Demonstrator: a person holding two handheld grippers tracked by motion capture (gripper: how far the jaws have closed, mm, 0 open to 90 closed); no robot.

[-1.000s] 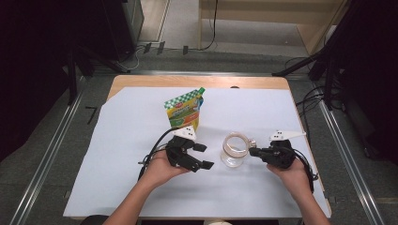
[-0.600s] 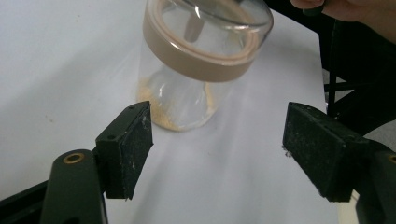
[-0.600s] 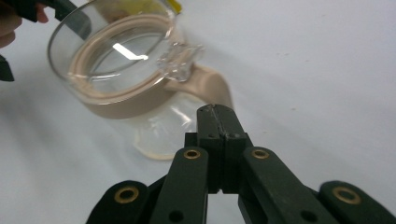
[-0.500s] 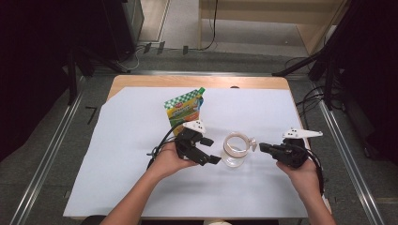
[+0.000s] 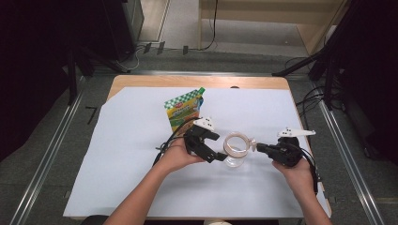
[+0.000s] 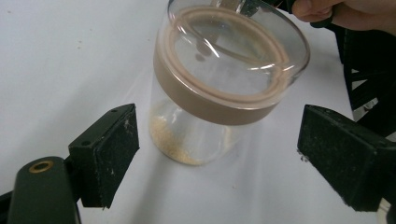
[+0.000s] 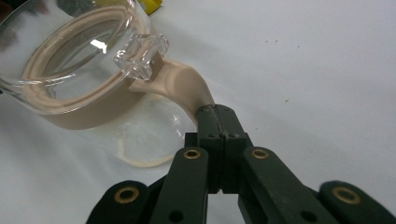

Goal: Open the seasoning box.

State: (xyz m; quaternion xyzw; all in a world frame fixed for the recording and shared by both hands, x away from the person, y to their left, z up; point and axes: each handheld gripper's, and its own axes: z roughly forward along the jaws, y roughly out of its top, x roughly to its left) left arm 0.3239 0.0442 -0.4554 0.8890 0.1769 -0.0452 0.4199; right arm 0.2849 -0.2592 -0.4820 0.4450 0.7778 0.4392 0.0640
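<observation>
A clear glass jar with some pale grains at its bottom stands mid-table. Its clear lid, ringed by a beige seal, sits tilted over the jar mouth. My right gripper is shut on the seal's beige tab. My left gripper is open, and its jaws have just been opening. The jar stands between them with a gap on each side.
A green and yellow spout pouch lies flat behind the left hand. White paper covers the wooden table. Black cables trail from both grippers toward the person.
The left hand has shifted a little away from the person and to the right, beside the jar. The right hand has turned, so its white plate now points right.
</observation>
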